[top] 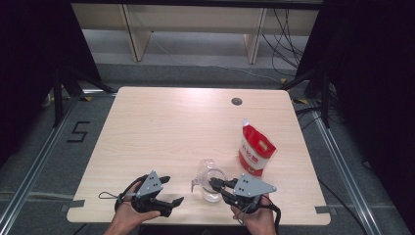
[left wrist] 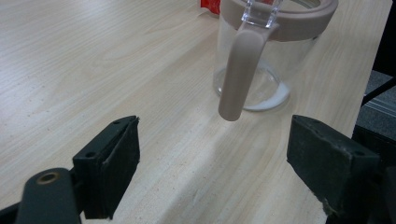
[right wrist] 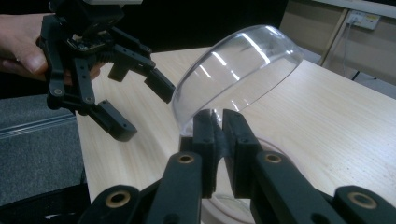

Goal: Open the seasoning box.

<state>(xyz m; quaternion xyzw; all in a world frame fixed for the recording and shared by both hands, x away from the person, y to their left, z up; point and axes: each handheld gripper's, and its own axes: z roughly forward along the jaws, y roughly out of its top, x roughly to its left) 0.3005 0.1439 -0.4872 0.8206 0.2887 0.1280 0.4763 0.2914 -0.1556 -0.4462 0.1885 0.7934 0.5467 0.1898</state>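
Note:
A clear jug (top: 211,188) with a beige rim and handle stands near the table's front edge, a little white powder on its bottom (left wrist: 273,100). Its clear domed lid (right wrist: 238,70) is tilted up and open. My right gripper (right wrist: 218,126) is shut on the lid's lower edge; from above it (top: 214,184) reaches over the jug from the right. My left gripper (top: 172,190) is open to the jug's left. In its own view the jaws (left wrist: 215,135) stand wide, with the beige handle (left wrist: 238,74) a little ahead of them and untouched. The right gripper view also shows that left gripper (right wrist: 140,107).
A red and white pouch (top: 255,149) stands upright just behind and right of the jug. A dark round grommet (top: 236,101) sits in the light wooden table (top: 161,127) near its far edge. The table's front edge runs close under both hands.

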